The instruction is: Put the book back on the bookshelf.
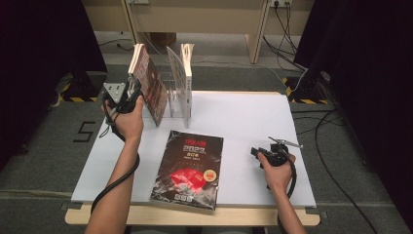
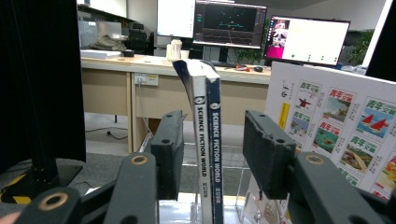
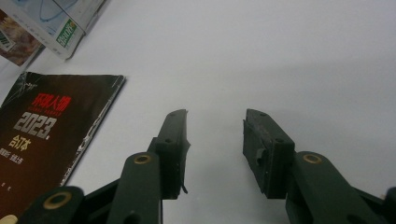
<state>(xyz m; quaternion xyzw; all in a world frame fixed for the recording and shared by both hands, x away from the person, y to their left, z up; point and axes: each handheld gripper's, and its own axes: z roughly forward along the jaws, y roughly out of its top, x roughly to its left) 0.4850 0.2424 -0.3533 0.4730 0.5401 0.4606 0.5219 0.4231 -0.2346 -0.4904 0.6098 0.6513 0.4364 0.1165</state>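
Left gripper (image 2: 212,154) spread wide around two upright Science Fiction World books (image 2: 208,140), not touching. Right gripper (image 3: 215,144) parted over white table (image 3: 280,60), black magazine (image 3: 42,135) lying flat beside its left jaw.

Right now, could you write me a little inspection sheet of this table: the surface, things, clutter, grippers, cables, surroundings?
Surface: white board on a wooden table.
Things: black magazine lying flat; two Science Fiction World books leaning upright in a clear rack with other magazines.
Clutter: nothing seen.
Grippers: left gripper open, jaws either side of the two spines; right gripper open over bare board.
Cables: one trails from each gripper; more on the floor.
Surroundings: black curtains, desk, monitors.
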